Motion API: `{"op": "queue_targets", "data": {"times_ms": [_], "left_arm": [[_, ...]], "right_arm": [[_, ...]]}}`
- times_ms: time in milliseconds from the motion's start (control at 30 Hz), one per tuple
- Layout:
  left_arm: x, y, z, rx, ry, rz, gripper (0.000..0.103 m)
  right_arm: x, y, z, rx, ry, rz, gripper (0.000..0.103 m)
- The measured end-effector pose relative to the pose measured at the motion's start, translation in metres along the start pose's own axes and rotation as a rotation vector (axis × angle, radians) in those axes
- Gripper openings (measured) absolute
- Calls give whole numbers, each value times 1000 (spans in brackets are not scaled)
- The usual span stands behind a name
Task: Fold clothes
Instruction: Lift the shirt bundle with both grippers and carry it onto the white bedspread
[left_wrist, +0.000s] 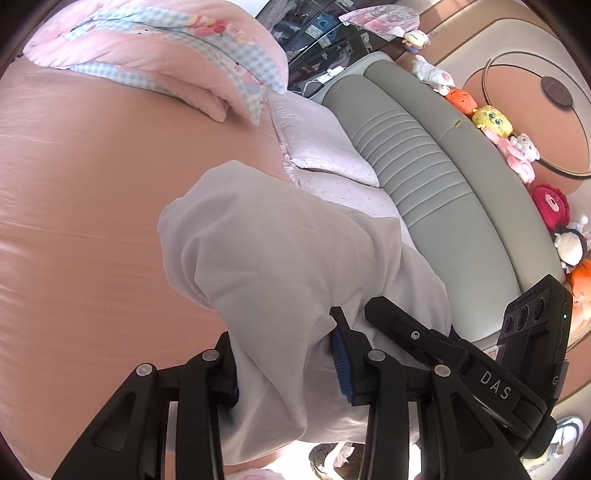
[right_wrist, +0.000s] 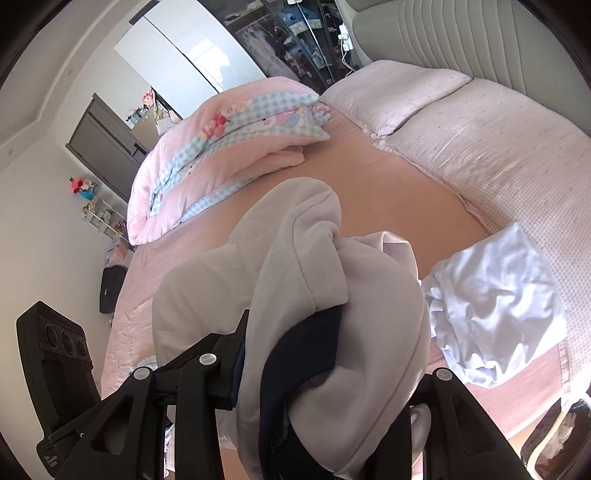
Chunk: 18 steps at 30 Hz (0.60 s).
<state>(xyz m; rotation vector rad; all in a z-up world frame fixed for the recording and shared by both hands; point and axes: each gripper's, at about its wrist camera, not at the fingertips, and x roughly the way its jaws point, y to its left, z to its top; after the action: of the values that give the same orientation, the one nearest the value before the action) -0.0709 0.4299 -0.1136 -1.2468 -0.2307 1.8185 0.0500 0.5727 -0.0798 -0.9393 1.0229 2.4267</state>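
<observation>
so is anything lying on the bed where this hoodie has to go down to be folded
Nothing visible on the bare pink sheet straight ahead of the hoodie. A folded quilt lies to the left, a crumpled white garment to the right, and pillows lie beyond.

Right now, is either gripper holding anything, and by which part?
Both hold the light grey garment. The left gripper pinches a bunched fold. The right gripper clamps bunched fabric; which part cannot be told.
</observation>
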Motion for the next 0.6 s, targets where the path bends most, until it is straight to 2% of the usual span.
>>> {"op": "queue_targets", "data": {"times_ms": [267, 600], "left_arm": [[12, -51, 5, 38, 26, -63, 35], [31, -107, 29, 74, 62, -148, 35]], "right_arm": [[-41, -32, 25, 4, -32, -49, 38], [-86, -64, 64, 16, -94, -79, 38]]}}
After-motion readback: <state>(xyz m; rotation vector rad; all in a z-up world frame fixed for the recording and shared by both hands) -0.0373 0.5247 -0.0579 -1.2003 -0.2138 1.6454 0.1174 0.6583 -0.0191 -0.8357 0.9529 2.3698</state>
